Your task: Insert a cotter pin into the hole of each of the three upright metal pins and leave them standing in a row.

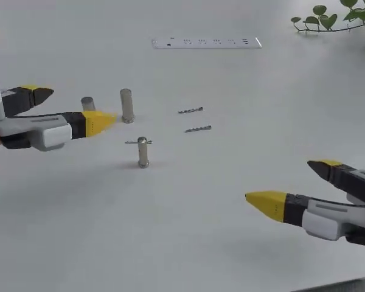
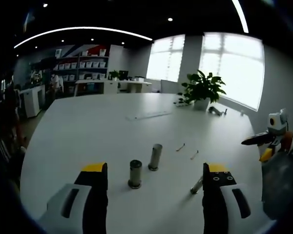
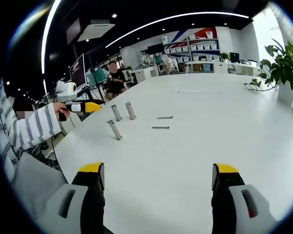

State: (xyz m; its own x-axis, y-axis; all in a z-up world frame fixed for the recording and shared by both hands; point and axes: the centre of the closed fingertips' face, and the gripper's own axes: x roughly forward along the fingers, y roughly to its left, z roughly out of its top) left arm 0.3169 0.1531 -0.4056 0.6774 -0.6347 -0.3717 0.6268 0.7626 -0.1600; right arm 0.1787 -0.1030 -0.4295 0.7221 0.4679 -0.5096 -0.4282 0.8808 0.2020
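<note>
Faced a broad white workbench [image 1: 231, 231] in a bright open-plan office, with a flat white power strip [image 1: 207, 42] at the far edge and a leafy green plant [image 1: 334, 15] in the corner. Counted three short upright steel cylinders on it: the nearest pin [image 1: 143, 153], already crossed near its top by a thin wire cotter pin [image 1: 138, 142]; a bare pin [image 1: 127, 105] behind it; and a second bare pin [image 1: 88, 102], its foot hidden behind a jaw. Found two more slim metal wires lying flat, apart from the uprights: the farther cotter pin [image 1: 190, 111] and the nearer cotter pin [image 1: 198, 129].

Held the yellow-tipped left gripper [image 1: 83, 105] spread wide and gripping nothing, the pins just ahead of its jaws. Held the matching right gripper [image 1: 279, 179] likewise spread and empty, well clear over bare table.

Judged one of three done. Judged the risks thus:
- Could topple a bare pin with the close left tip.
- Could skid a flat wire across the smooth top instead of pinching it.
- Could tip an unsteadied pin by pushing off-line with its hole.
- Could end with a crooked row, given the finished pin standing forward of the other two.
</note>
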